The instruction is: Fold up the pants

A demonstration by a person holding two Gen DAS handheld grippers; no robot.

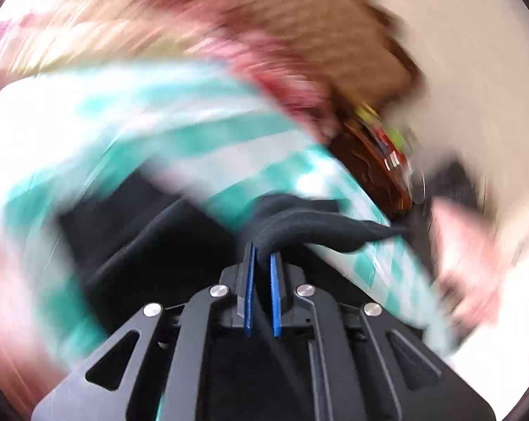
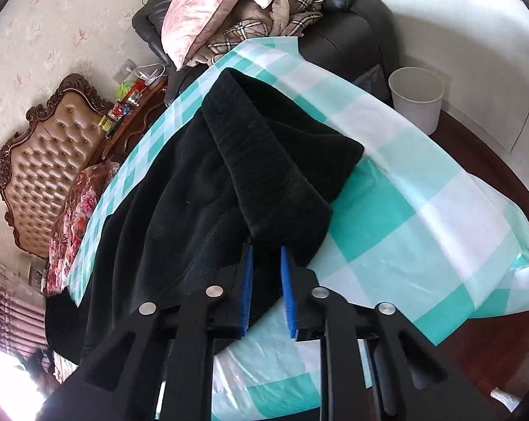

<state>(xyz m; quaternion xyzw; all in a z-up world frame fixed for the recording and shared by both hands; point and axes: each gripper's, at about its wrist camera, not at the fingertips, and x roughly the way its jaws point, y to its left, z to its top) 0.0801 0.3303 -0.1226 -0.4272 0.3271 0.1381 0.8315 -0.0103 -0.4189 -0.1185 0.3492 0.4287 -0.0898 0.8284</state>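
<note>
Pale floral wallpaper (image 2: pixel 54 10) backs a carved, tufted tan leather headboard (image 2: pixel 43 161) and a black leather sofa (image 2: pixel 355 31) heaped with pink pillows (image 2: pixel 201 10), beside a white round bin (image 2: pixel 416 96) on dark red floor (image 2: pixel 481 140).

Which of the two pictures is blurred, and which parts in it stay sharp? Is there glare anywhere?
Left wrist view: strong motion blur smears the checkered cloth and background; only the left gripper and the pinched black pants look fairly sharp. Right wrist view: sharp throughout, with fisheye bending at the edges; the right gripper grips the pants; bright overexposure at the lower left edge.
</note>
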